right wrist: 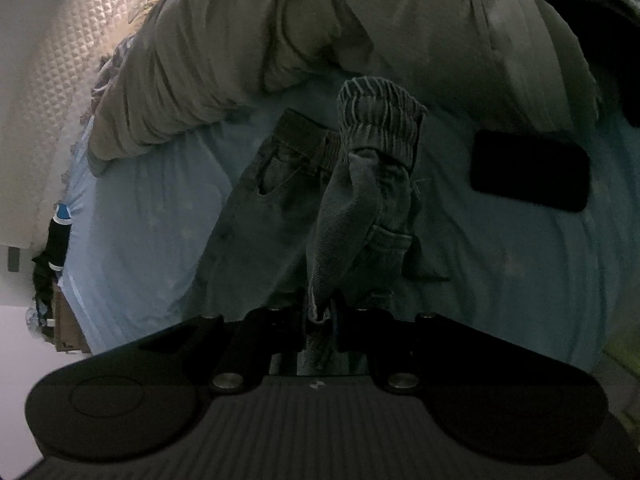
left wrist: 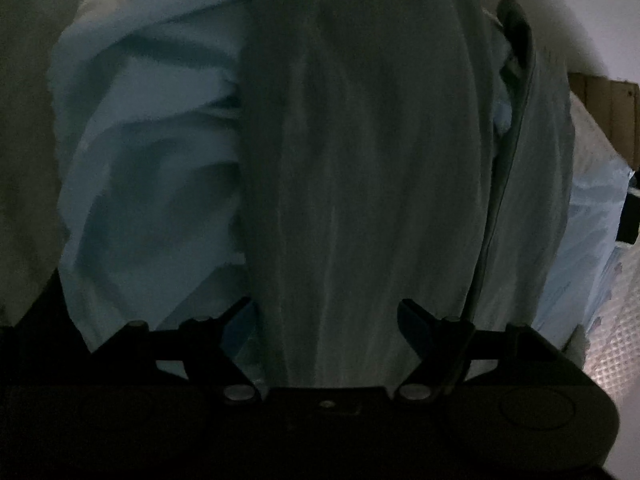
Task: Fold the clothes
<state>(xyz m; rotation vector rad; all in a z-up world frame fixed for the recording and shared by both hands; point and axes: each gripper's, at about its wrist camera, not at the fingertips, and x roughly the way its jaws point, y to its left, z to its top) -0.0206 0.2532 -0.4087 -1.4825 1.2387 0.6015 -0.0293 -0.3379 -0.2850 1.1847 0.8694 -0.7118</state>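
A pair of grey-blue jeans lies on a light blue bedsheet. My right gripper is shut on a fold of the jeans and lifts one leg, its ribbed cuff hanging forward. In the left wrist view, my left gripper is open, its jaws wide apart on either side of a long stretch of the jeans' fabric that fills the middle of the view. The light blue sheet shows crumpled to its left.
A beige quilt is bunched at the far side of the bed. A dark flat rectangular object lies on the sheet to the right. A white textured wall is at the left. A wooden bed frame shows at the right.
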